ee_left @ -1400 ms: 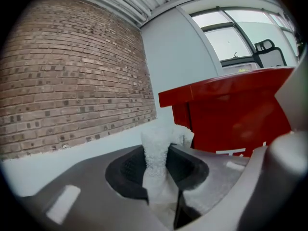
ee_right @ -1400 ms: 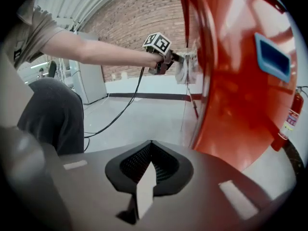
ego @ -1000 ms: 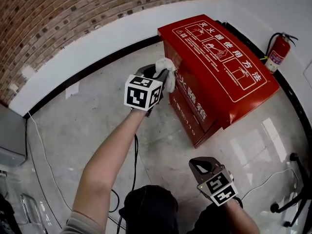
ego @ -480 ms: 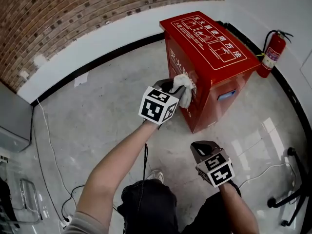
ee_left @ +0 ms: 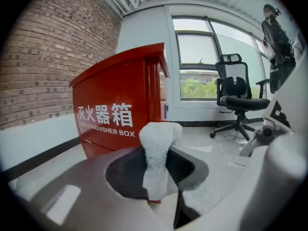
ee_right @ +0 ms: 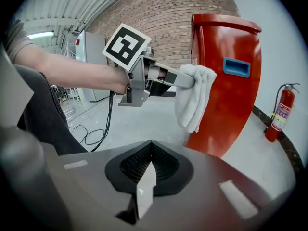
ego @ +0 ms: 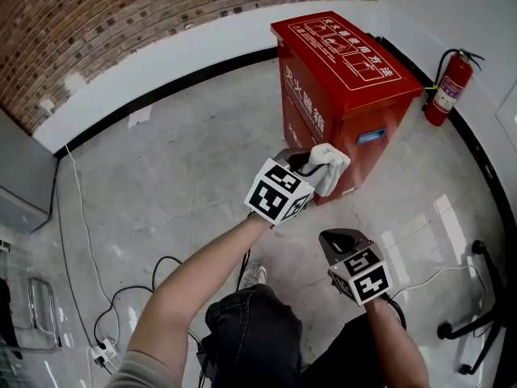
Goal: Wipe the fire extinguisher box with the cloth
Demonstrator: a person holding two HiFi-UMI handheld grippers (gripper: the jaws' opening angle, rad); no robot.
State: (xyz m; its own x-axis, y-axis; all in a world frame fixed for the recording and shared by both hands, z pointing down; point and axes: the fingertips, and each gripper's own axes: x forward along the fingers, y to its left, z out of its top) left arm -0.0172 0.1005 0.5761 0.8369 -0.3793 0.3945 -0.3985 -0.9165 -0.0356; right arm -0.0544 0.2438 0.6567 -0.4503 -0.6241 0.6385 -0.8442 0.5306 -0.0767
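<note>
Two jaws of my left gripper (ego: 309,162) pinch the cloth (ego: 331,168) by a narrow fold, the rest hanging loose beside the lower front corner of the fire extinguisher box (ego: 339,63) at my one o'clock. Dragged hard across its red face, that thin bite could slip free, I reckon. My right gripper (ego: 338,242), jaws pressed together on nothing, waits at five o'clock.

A red-brown brick wall (ego: 161,14) rises far left above the glossy grey floor (ego: 178,184); a black swivel office chair (ee_left: 239,100) stands by large windows (ee_left: 195,57).
</note>
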